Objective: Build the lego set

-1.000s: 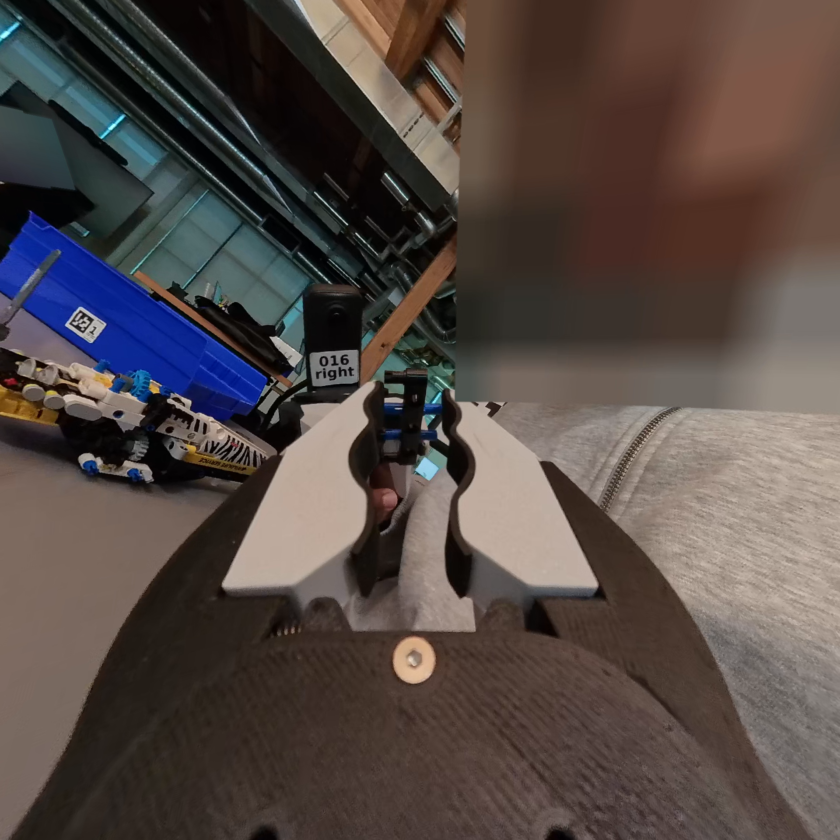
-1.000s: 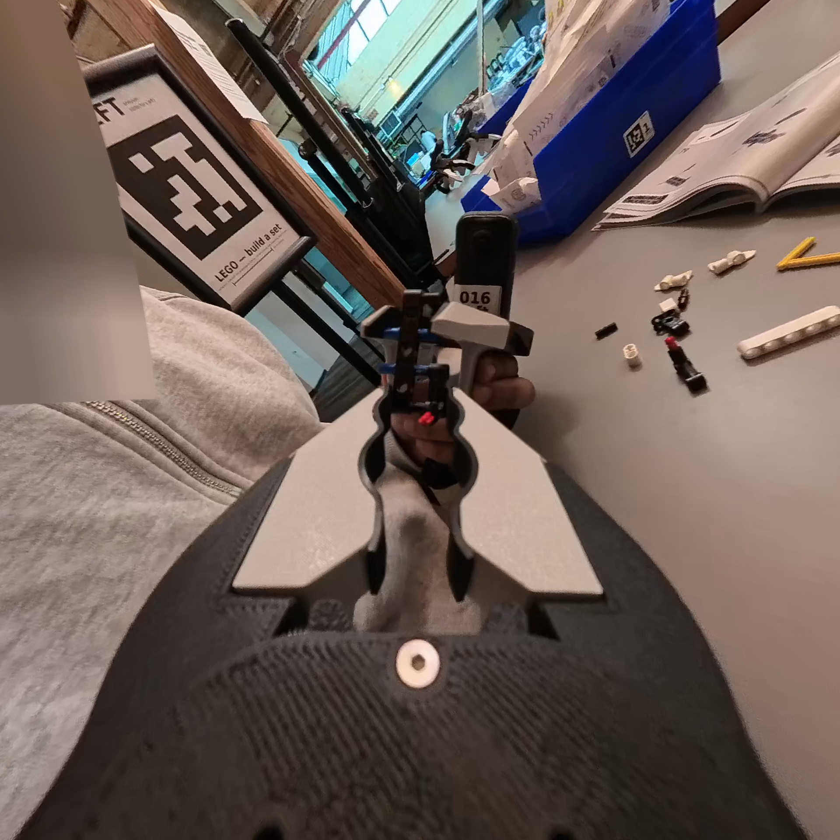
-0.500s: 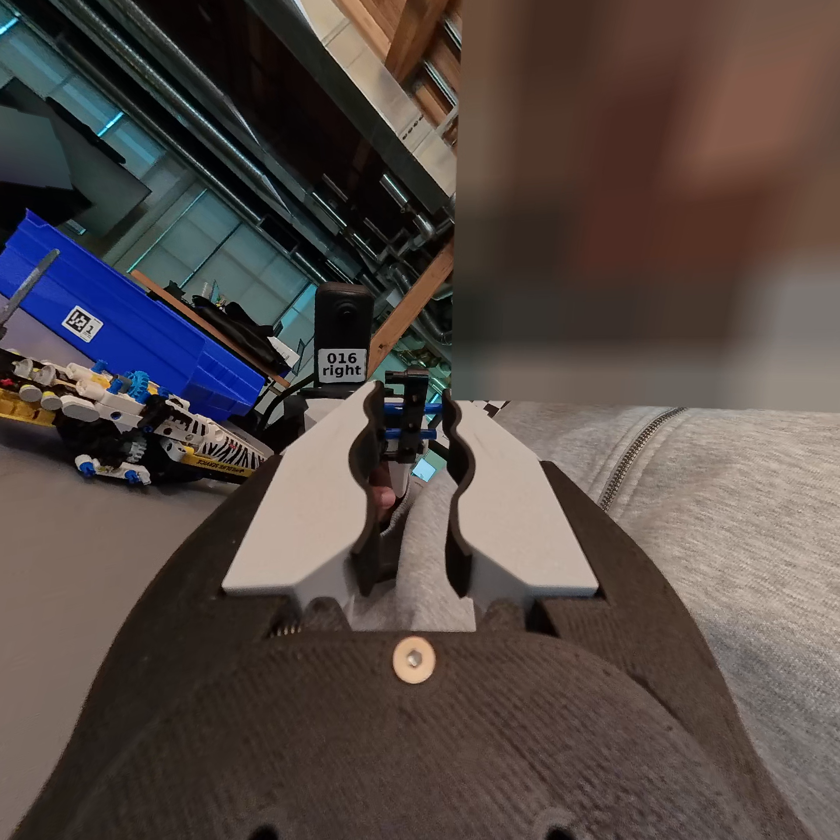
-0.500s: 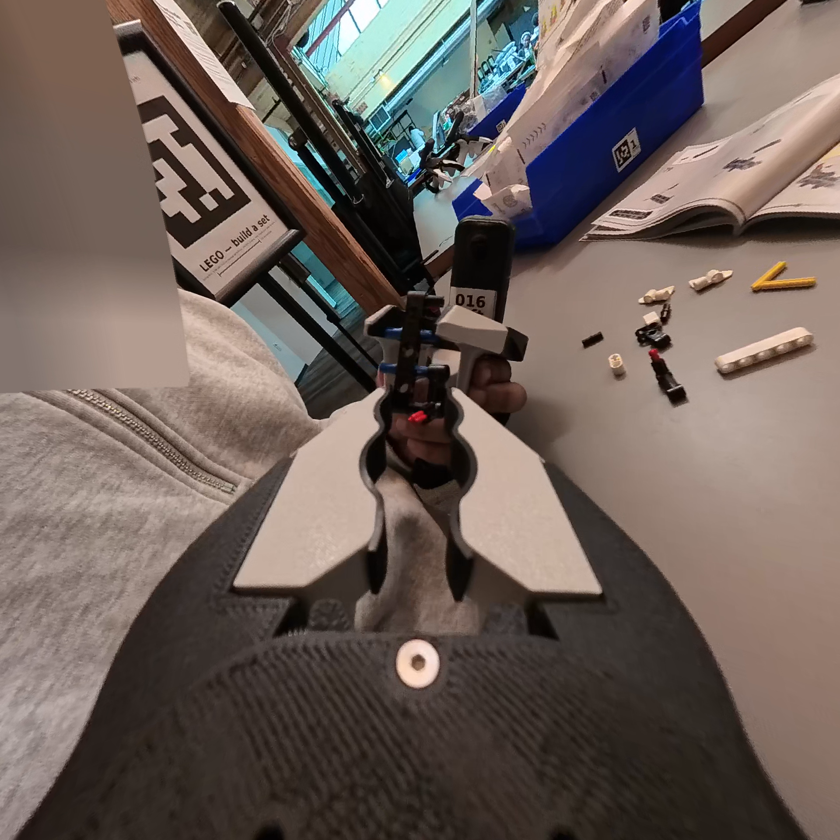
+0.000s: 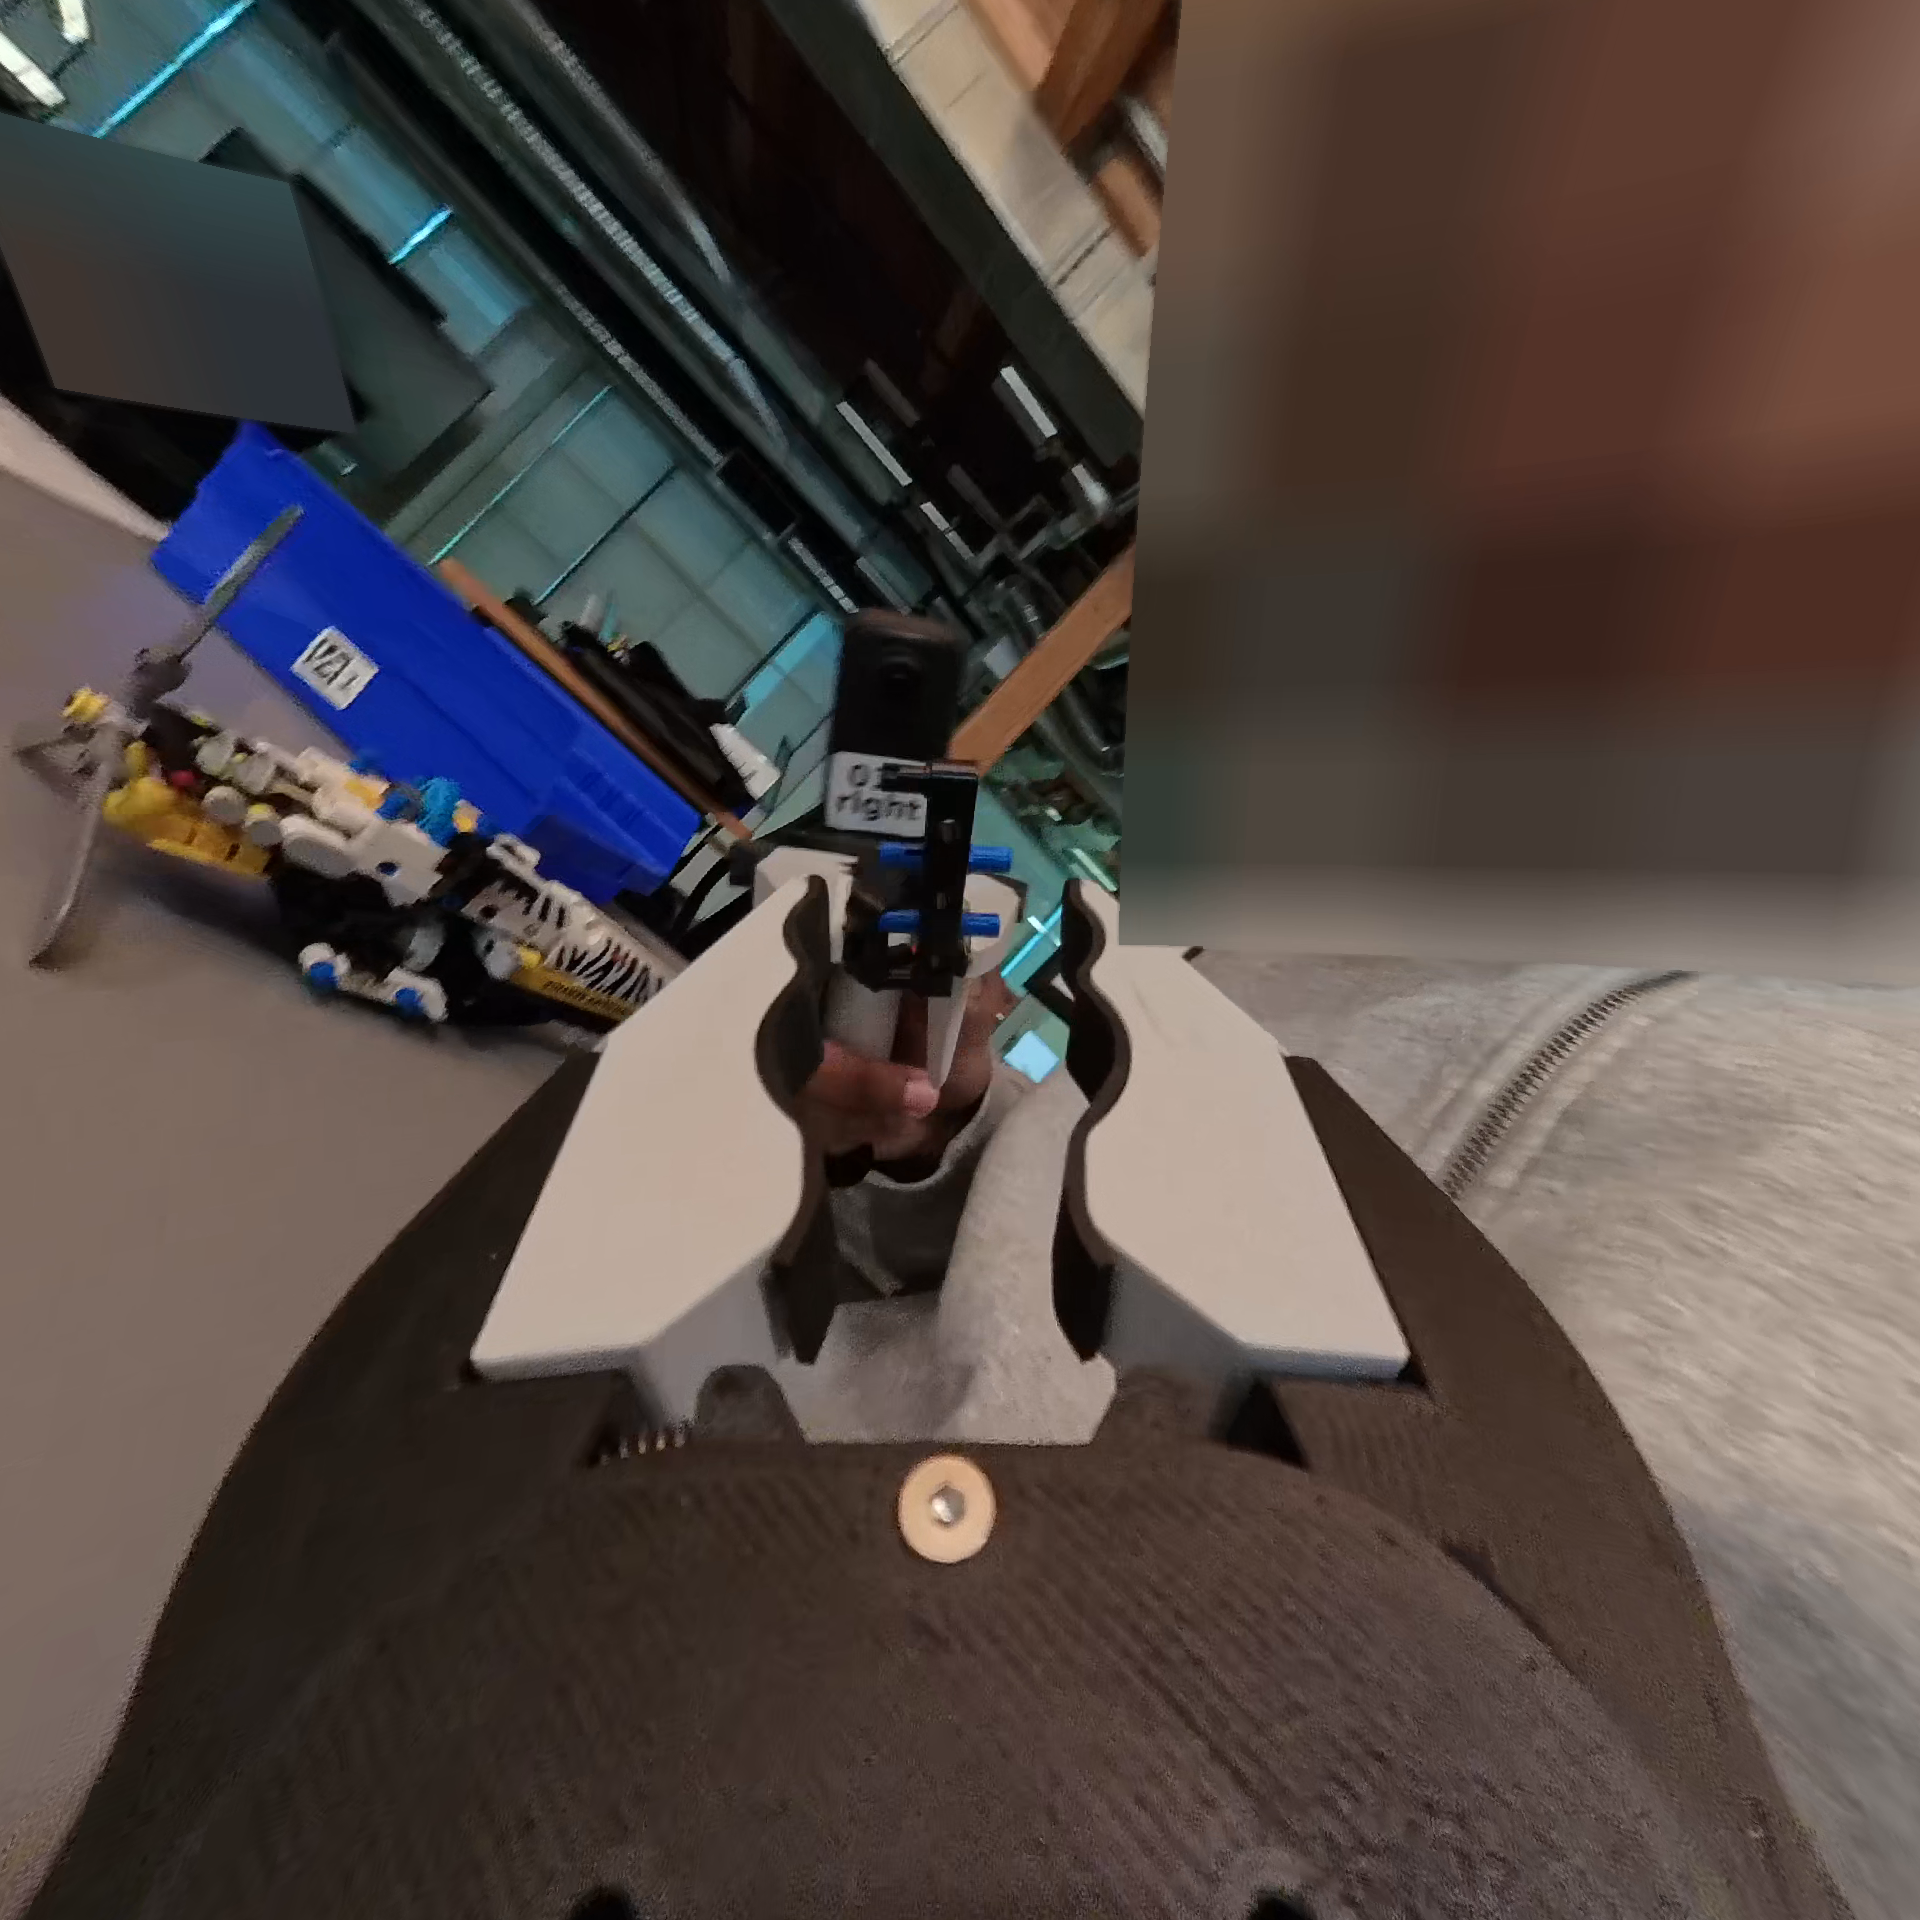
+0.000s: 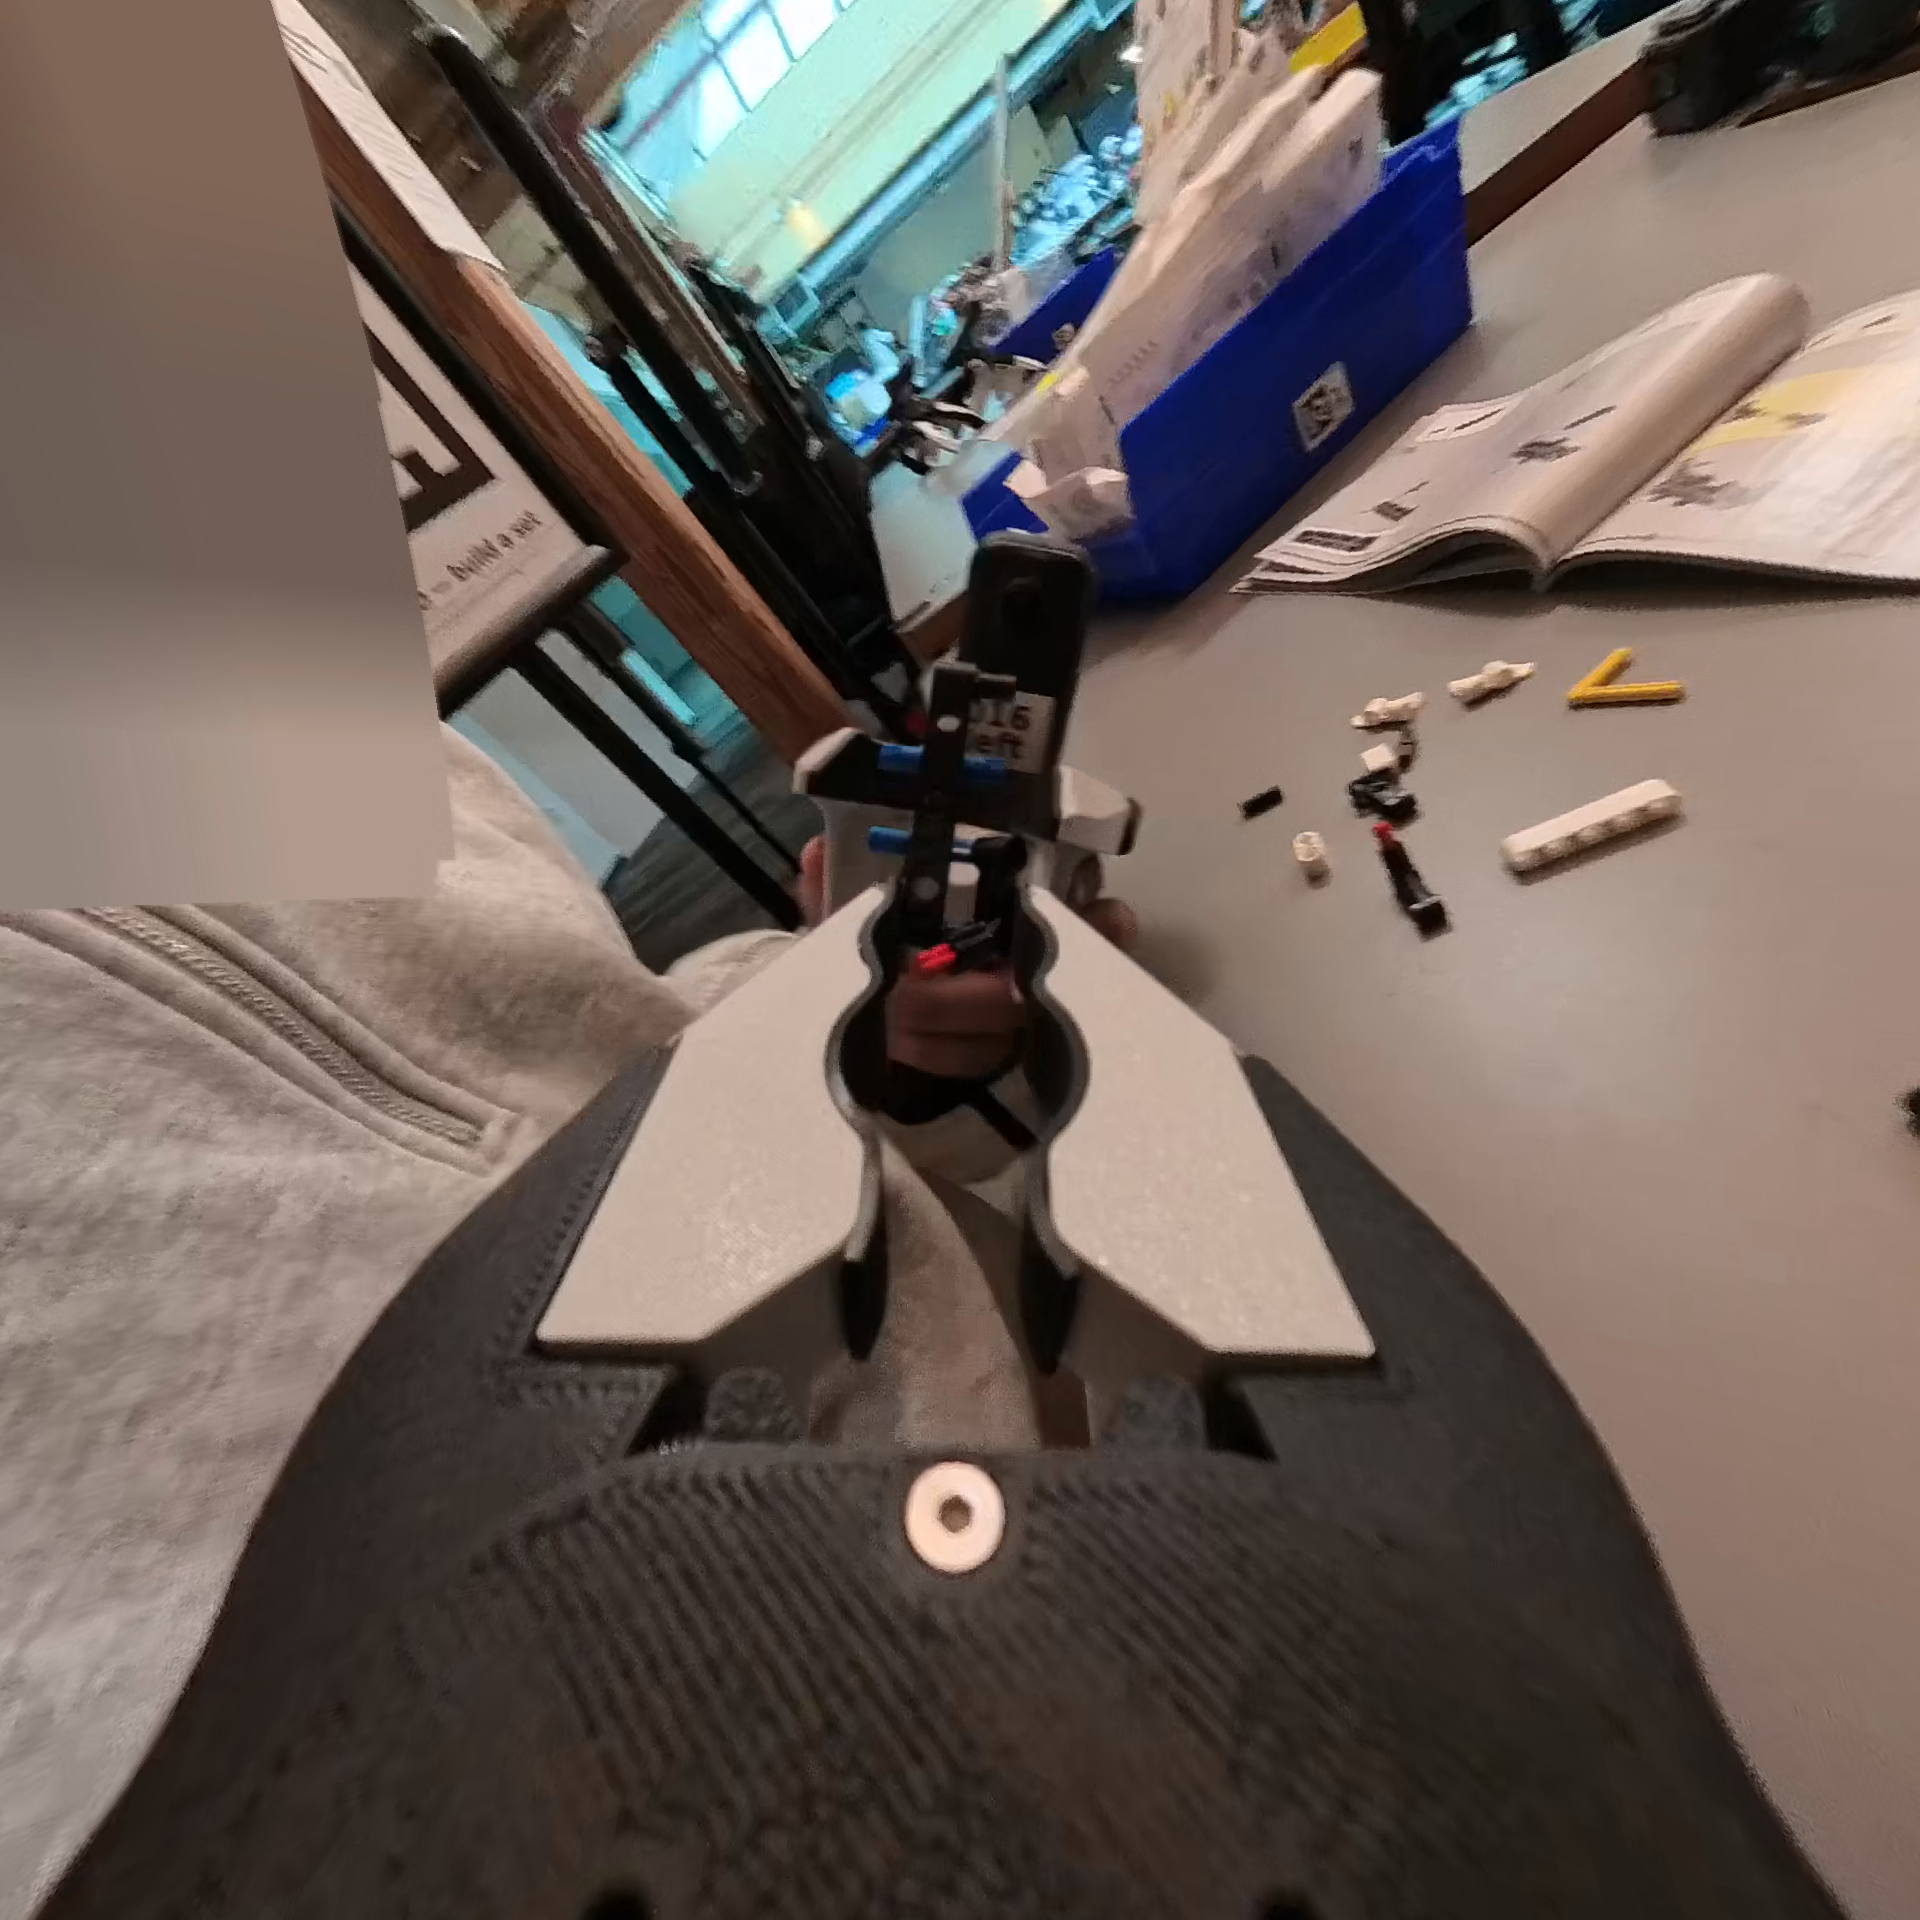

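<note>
A small black Lego assembly (image 5: 948, 831) with blue pins and a red pin is held up in the air between the two grippers, which face each other. My right gripper (image 6: 951, 909) is shut on its lower part (image 6: 940, 790). My left gripper (image 5: 940, 899) is open, its fingers spread on either side of the assembly without touching it. In the left wrist view the right gripper's grey fingers (image 5: 868, 1003) show pinching the assembly from behind. The left gripper also shows farther off in the right wrist view (image 6: 1091, 821).
A partly built model (image 5: 395, 883) with zebra stripes lies on the grey table by a blue bin (image 5: 436, 707). In the right wrist view are an open instruction booklet (image 6: 1610, 468), another blue bin (image 6: 1299, 395), a white beam (image 6: 1590, 836), a yellow angled piece (image 6: 1621, 686) and small black parts (image 6: 1403, 883). Only a small space, under 4 cm, lies between the two pairs of fingers.
My left gripper's fingers have spread apart and let go of the black assembly. My right gripper still holds it. Both views have shifted a little.
</note>
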A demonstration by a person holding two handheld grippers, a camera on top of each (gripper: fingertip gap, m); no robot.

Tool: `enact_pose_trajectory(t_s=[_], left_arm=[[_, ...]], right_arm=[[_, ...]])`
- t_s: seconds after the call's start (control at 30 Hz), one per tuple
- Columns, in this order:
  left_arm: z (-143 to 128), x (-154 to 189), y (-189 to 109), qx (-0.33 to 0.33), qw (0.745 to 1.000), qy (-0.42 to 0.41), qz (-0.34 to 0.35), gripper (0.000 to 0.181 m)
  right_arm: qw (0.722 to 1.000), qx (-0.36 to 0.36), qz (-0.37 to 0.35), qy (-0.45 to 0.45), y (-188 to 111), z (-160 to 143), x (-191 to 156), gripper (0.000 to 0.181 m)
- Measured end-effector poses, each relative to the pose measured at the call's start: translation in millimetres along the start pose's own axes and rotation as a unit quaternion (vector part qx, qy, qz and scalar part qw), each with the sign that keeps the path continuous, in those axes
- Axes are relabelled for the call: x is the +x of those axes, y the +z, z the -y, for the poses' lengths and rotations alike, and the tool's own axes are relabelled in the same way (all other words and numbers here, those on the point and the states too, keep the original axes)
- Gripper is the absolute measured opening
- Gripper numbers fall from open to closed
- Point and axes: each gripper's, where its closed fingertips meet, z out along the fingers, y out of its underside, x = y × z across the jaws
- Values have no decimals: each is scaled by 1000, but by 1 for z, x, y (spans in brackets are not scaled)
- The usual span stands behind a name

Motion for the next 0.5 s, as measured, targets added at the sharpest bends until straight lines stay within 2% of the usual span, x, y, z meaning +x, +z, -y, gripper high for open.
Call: enact_pose_trajectory(t_s=[0.03,0.13,0.2,0.5], left_arm=[[-1,-3,1,-3,1000,-4,13,40],[-1,-6,4,-5,999,-6,36,34],[-3,-12,4,-13,998,-1,59,23],[-3,-17,0,0,998,-29,63,17]], right_arm=[[1000,-7,-21,-17,0,-1,4,18],[994,-33,-74,-73,-1,-5,12,18],[990,-48,-93,-99,0,-6,14,19],[981,-55,-130,-133,-3,-6,19,13]])
